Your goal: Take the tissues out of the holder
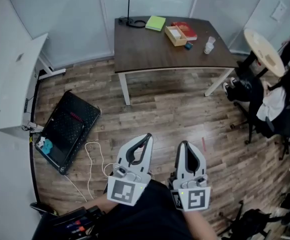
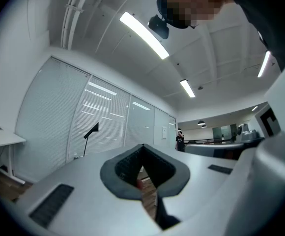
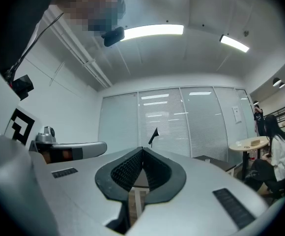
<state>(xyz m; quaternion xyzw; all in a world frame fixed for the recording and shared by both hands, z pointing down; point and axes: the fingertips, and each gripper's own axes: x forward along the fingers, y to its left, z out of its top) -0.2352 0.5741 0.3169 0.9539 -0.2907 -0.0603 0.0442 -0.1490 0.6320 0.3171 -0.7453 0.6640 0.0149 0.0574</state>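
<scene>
Your left gripper (image 1: 147,136) & right gripper (image 1: 184,145): both closed, empty, far from table (image 1: 150,54). Tissues in wooden holder (image 1: 175,35) prob. light, soft; pinch top sheet gently.

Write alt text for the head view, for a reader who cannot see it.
The left gripper and right gripper, both shut and empty, are held over a wood floor. Ahead stands a dark table with an open wooden box and a red book.

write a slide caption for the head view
Shut, empty left tool and right tool held level above the wood floor, short of the table with the holder
</scene>
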